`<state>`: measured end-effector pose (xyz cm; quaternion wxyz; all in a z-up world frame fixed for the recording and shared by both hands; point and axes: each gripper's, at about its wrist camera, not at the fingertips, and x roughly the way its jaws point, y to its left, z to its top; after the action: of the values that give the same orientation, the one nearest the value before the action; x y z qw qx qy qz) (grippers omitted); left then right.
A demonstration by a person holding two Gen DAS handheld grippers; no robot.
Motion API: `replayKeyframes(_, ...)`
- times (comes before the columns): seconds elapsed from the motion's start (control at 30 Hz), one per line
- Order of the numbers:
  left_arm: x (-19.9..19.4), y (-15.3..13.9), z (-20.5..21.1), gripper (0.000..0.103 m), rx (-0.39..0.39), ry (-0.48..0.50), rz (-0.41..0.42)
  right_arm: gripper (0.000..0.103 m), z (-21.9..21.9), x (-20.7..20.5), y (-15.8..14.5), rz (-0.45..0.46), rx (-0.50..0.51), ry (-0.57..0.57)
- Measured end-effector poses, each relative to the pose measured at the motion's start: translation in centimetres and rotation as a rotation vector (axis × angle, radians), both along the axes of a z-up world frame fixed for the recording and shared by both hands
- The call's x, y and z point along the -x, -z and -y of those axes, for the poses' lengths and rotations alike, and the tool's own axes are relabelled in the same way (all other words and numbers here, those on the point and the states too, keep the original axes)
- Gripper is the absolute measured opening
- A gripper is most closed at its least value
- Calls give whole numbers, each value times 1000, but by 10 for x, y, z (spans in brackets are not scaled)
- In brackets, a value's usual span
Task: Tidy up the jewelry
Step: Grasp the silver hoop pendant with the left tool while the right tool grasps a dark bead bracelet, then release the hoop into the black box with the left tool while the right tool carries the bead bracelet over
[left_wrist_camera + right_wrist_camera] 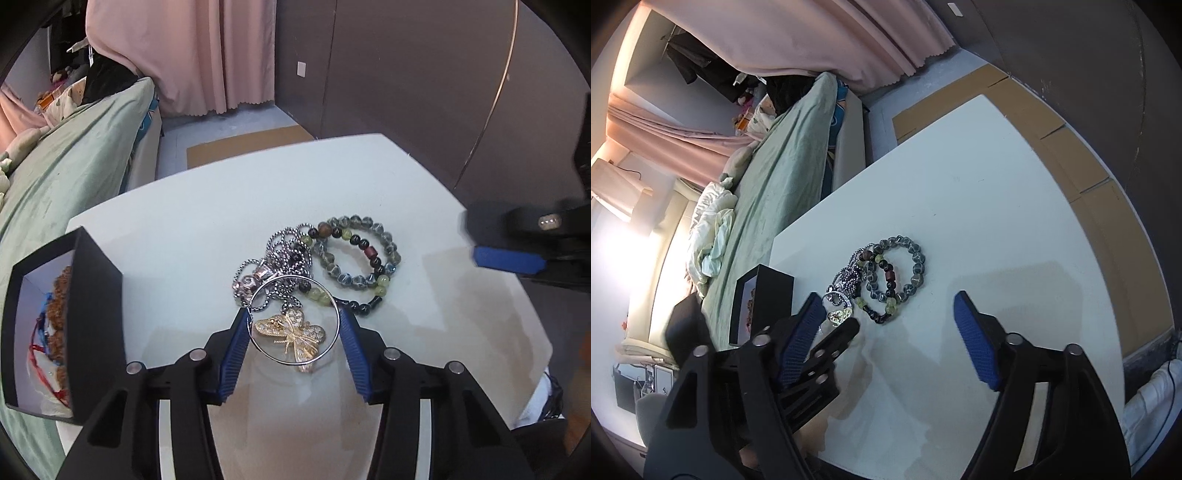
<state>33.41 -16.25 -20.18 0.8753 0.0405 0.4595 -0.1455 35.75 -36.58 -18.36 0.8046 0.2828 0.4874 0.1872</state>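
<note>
A pile of jewelry lies on the white table [177, 236]: a thin silver bangle [334, 306], a gold butterfly pendant [293, 334] inside it, a silver chain [286, 254] and beaded bracelets [354, 254]. My left gripper [293, 319] has its blue pads on either side of the bangle, touching its rim. A black jewelry box [96, 314] stands open at the left with red and brown pieces inside. My right gripper [888, 310] is open and empty, above the table just right of the pile [882, 280]. The box [768, 299] shows left of it.
A bed with a green sheet [62, 162] runs along the table's left side. Pink curtains [184, 55] and a dark wall [406, 74] stand behind. Brown cardboard [1071, 155] lies on the floor past the table's far edge.
</note>
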Motion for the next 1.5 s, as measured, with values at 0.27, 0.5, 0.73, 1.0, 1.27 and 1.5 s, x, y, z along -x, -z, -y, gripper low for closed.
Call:
replayKeyframes(0.27,8,-30,-22,47,54,-20,31,40,-15,-15,14,-41,-30,-19)
replayKeyframes(0.5,16,-53,-45,47,94,-47,56,37,-27,-25,21,-52,-11,-14)
replayKeyframes(0.73,28,-73,-70,47,122,-68,76,34,-53,-32,27,-48,126,-28)
replayKeyframes(1.0,40,-96,-96,47,133,-100,116,9,-65,-26,25,-43,141,-14)
replayKeyframes(1.27,47,-108,-124,47,145,-127,135,9,-68,-12,-5,14,57,5)
replayKeyframes(1.5,48,-114,-140,47,165,-145,144,9,-80,-4,-32,68,37,-5)
